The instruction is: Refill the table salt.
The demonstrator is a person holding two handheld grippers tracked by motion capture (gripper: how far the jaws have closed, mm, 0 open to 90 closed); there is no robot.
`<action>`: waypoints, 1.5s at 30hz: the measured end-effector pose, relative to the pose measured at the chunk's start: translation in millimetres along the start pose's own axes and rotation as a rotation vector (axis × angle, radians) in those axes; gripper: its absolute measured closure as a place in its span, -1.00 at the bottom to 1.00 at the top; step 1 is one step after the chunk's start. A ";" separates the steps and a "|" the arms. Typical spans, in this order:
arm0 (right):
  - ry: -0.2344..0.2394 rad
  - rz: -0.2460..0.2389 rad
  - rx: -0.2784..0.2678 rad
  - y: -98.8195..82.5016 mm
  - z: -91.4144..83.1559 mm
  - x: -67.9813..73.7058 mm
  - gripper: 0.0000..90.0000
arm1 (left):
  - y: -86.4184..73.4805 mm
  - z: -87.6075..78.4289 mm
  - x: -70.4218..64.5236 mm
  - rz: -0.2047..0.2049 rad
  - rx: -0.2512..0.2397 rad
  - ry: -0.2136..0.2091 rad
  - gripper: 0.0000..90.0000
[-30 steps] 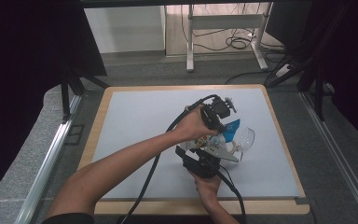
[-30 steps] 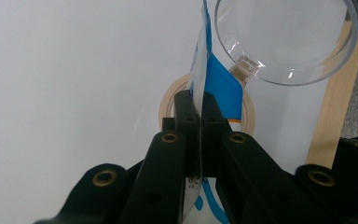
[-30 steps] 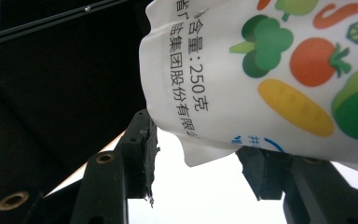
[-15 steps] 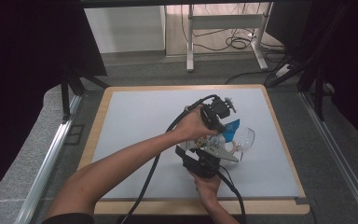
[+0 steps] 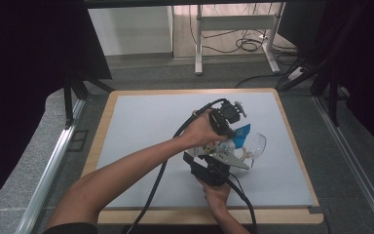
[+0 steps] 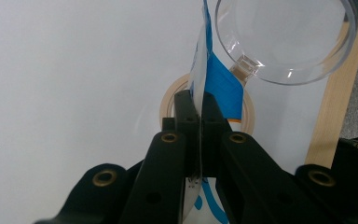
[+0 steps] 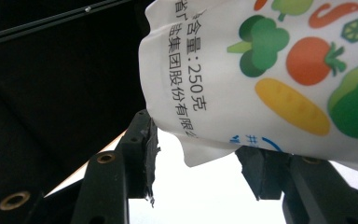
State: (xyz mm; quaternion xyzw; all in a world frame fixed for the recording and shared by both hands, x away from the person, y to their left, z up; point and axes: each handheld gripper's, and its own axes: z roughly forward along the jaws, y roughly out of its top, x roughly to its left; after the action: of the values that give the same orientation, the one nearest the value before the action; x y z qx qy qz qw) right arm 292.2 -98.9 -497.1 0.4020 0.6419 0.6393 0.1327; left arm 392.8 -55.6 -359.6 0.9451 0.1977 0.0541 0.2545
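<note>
Left gripper view: the left gripper (image 6: 196, 109) is seen with its jaws pressed tight on a thin edge of the bag (image 6: 200, 65), so the bag is pinched flat between them. In the right gripper view, the right gripper (image 7: 200, 161) is held half open around the fat, full part of the bag (image 7: 261, 70). One jaw seems to touch the bag's side, but a firm grip cannot be told.

The bag looks to be tipped toward the cup (image 6: 286, 39), which lies just beside its blue corner. For a good pour, the pinched edge should be kept tight, the bag's mouth should be kept right over the cup, and the full end should be lifted slowly so nothing is spilled. The cup may roll, so it should not be bumped.

The bag is white and soft, with bright vegetables and dark writing printed on it. In the high view it is held above the table (image 5: 141, 122), between both hands, right of the middle.
</note>
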 end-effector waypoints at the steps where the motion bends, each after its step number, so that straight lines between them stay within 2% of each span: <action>1: 0.000 -0.001 0.000 0.0 -0.1 -0.1 0.14 | 0.2 -0.2 -0.2 0.000 0.000 0.000 1.00; 45: 0.004 0.010 -0.027 6.1 -4.0 -1.6 0.15 | 2.6 3.3 -3.0 0.007 0.003 -0.010 1.00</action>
State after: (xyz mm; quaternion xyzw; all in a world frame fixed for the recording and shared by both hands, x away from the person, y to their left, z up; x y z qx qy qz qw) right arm 292.6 -103.7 -491.5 0.4023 0.6313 0.6494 0.1337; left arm 391.7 -60.4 -361.1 0.9465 0.1932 0.0498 0.2538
